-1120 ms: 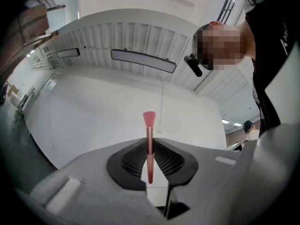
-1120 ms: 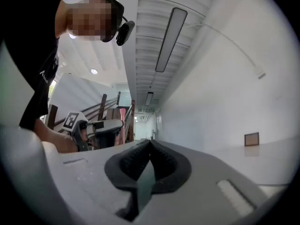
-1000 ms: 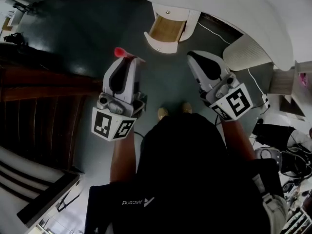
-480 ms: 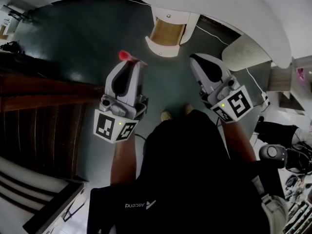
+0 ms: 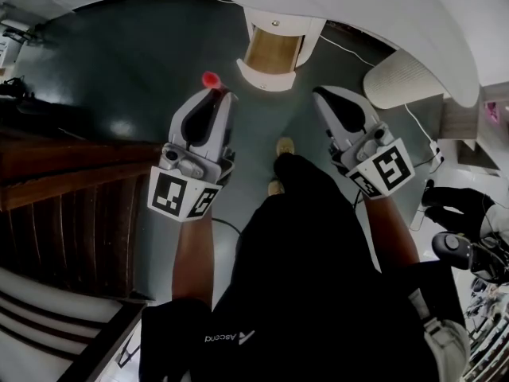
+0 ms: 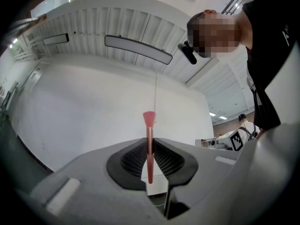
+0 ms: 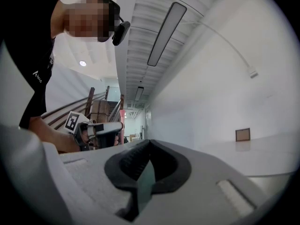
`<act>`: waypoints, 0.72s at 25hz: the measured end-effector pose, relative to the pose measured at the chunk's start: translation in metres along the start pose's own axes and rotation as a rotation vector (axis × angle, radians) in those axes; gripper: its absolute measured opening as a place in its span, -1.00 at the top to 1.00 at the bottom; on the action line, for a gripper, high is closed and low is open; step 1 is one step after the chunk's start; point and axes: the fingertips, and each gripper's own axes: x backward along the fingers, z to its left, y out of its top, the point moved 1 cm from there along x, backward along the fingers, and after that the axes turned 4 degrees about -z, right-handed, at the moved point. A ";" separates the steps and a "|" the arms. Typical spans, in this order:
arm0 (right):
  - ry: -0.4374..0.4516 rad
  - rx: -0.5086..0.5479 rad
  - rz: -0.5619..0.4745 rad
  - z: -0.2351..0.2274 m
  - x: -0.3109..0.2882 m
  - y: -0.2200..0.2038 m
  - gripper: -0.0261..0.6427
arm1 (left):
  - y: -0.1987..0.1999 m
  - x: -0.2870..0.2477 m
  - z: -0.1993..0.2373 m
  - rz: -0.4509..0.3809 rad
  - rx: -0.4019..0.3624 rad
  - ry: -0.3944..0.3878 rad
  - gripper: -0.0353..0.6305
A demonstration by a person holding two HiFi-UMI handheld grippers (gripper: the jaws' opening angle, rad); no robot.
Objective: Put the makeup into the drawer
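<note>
Because my left gripper (image 5: pixel 211 94) pinches the pink makeup brush (image 6: pixel 149 146) only by its thin handle, I judge it could swivel or slip to the floor (image 5: pixel 119 62) before reaching the open drawer (image 5: pixel 272 50) ahead. I hold that gripper forward, brush head sticking out past the jaws. My right gripper (image 5: pixel 320 94), jaws together on nothing, reaches forward alongside.

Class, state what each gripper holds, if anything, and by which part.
The left gripper grips a pink makeup brush mid-shaft between its jaws. The right gripper holds nothing.
</note>
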 end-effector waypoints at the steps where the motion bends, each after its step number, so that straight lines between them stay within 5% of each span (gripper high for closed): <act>1: -0.004 0.000 0.005 -0.004 -0.005 -0.004 0.91 | -0.006 -0.005 0.007 0.015 -0.003 -0.008 0.73; 18: -0.062 -0.010 0.071 -0.111 -0.078 -0.069 0.91 | -0.139 -0.118 0.079 0.314 -0.093 -0.185 0.73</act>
